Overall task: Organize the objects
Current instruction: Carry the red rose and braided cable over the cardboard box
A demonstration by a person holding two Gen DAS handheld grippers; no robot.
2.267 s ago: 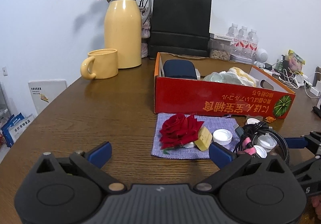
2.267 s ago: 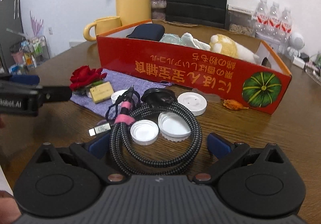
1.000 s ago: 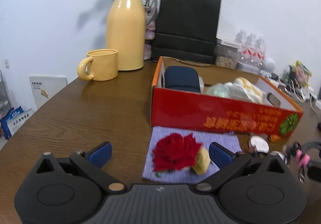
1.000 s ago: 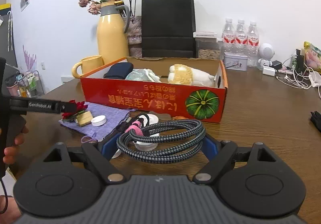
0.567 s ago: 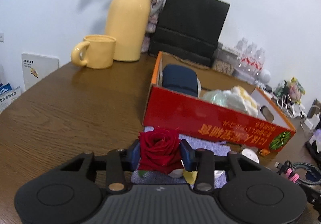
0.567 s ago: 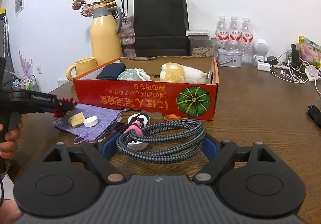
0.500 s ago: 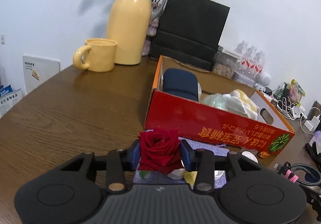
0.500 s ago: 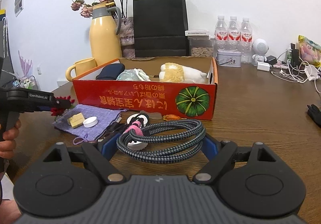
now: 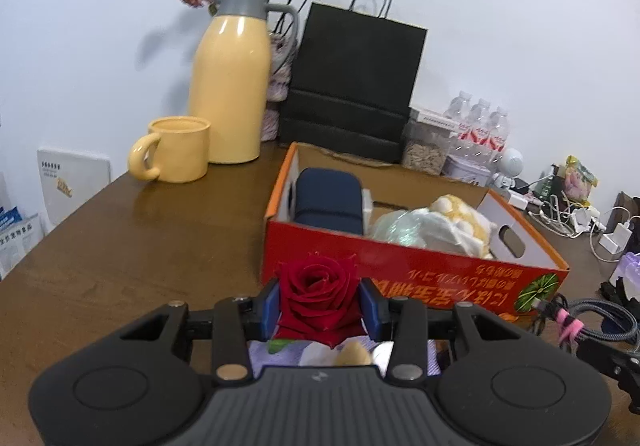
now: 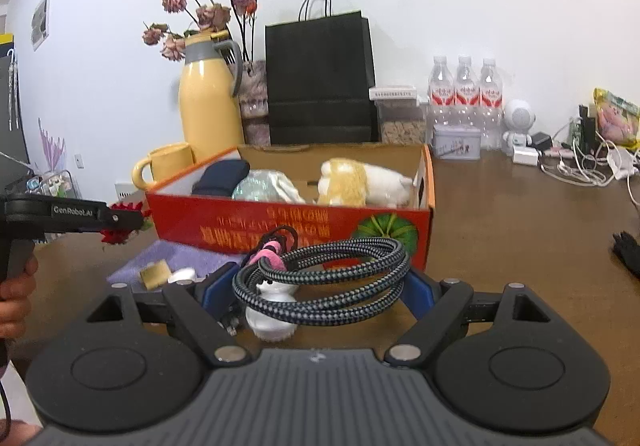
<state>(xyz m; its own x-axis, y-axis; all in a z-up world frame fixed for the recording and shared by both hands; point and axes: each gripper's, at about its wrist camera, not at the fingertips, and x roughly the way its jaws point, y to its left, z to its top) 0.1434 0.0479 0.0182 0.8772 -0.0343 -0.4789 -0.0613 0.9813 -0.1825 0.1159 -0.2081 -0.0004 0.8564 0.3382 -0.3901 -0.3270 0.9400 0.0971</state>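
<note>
Red box [image 9: 404,266] is sitting just ahead of both grippers, holding a navy pouch [image 9: 330,202] and a plush toy [image 10: 360,182]. Right gripper [image 10: 316,288] is pinching a coiled cable [image 10: 324,272], lifted clear of the table. Left gripper [image 9: 320,306] is squeezing a red rose [image 9: 318,296], with a purple cloth [image 10: 180,256] lying below it.

Before me, an orange cardboard box [image 9: 408,260] sits on the brown wooden table [image 9: 120,246]. Behind it stands a black paper bag [image 9: 352,86]; left of that, a yellow thermos jug [image 9: 232,86].
</note>
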